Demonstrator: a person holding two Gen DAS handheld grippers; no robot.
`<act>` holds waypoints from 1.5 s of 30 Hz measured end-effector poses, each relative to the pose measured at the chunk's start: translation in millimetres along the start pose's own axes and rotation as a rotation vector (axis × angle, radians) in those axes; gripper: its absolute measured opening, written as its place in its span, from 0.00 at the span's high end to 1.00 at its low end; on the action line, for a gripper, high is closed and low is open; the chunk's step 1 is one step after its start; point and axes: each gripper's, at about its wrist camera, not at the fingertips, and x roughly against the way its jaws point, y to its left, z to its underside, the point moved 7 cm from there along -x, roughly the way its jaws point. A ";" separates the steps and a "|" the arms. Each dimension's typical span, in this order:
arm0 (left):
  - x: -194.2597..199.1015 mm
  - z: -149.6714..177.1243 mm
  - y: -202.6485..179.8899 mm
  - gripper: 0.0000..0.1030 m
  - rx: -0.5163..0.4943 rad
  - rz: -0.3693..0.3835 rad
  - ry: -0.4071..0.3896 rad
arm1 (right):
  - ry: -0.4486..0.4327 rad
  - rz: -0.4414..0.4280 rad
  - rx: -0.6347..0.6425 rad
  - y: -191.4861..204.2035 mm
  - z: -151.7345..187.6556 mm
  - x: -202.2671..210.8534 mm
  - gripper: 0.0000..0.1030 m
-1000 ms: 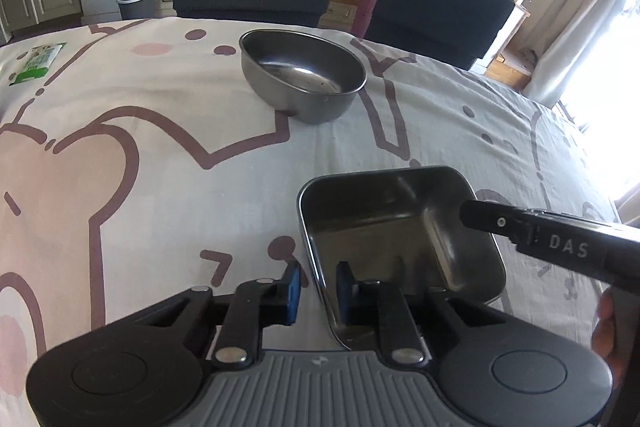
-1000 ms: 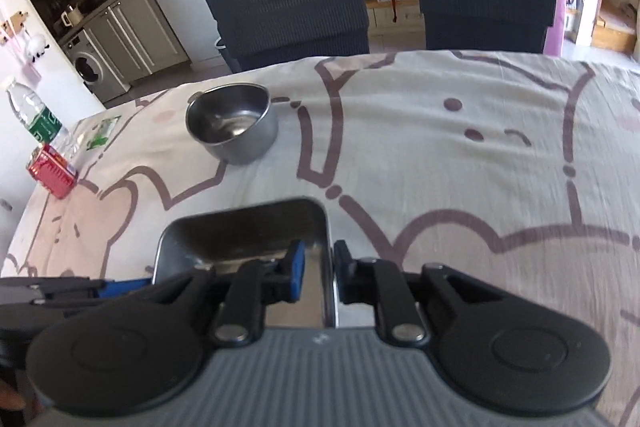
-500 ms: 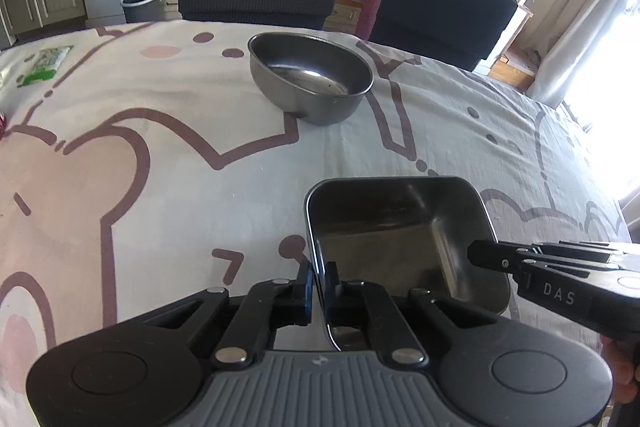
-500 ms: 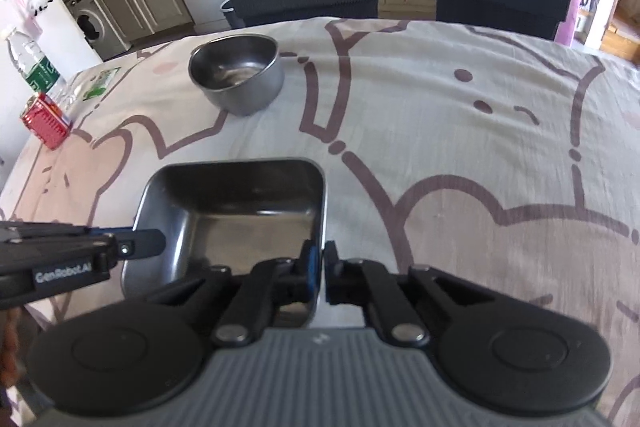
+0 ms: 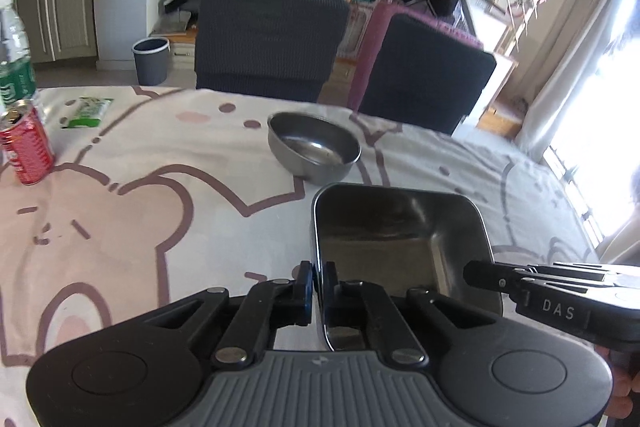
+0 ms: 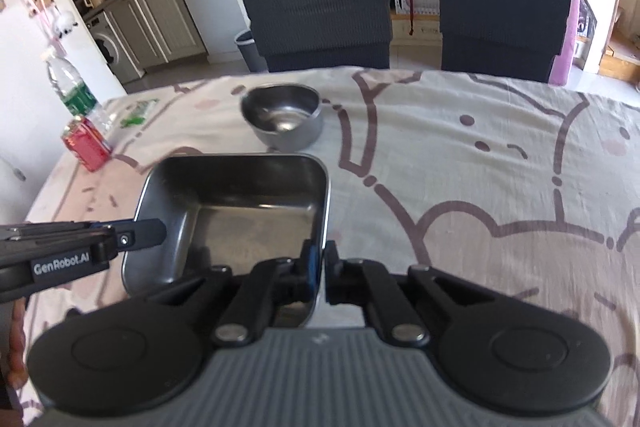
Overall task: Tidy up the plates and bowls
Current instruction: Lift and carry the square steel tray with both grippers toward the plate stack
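Observation:
A square steel tray (image 5: 396, 239) (image 6: 240, 211) hangs above the patterned tablecloth, held from both sides. My left gripper (image 5: 319, 281) is shut on the tray's left rim. My right gripper (image 6: 323, 265) is shut on its right rim. Each gripper also shows in the other's view: the right gripper (image 5: 476, 273) at the tray's far side, the left gripper (image 6: 158, 229) likewise. A round steel bowl (image 5: 314, 151) (image 6: 284, 119) stands on the cloth just beyond the tray.
A red can (image 5: 26, 143) (image 6: 86, 145), a water bottle (image 5: 14, 71) (image 6: 70, 91) and a green packet (image 5: 86, 113) sit at the table's far left. Two dark chairs (image 5: 268, 43) (image 6: 504, 15) stand behind the table (image 5: 132, 187). A bin (image 5: 151, 61) is on the floor.
Both grippers closed on the tray's opposite rims, then lifted it off the cloth. The views rose, bringing the can and bottle into sight.

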 end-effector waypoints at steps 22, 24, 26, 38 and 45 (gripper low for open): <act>113.7 44.6 32.0 0.95 -0.134 -0.013 -0.088 | -0.024 -0.029 0.028 81.6 62.3 84.2 0.92; 114.3 48.0 37.3 0.95 -0.156 -0.025 -0.079 | -0.019 -0.029 0.021 87.2 64.6 83.4 0.92; 114.6 53.7 46.6 0.96 -0.162 -0.032 -0.062 | -0.004 -0.036 0.021 94.0 67.5 78.8 0.92; 108.2 80.2 95.6 0.95 -0.170 -0.077 0.026 | 0.105 -0.070 0.095 137.7 78.6 42.0 0.92; 86.1 90.1 104.9 0.94 -0.169 -0.085 0.113 | 0.134 -0.062 0.110 143.2 84.3 38.0 0.89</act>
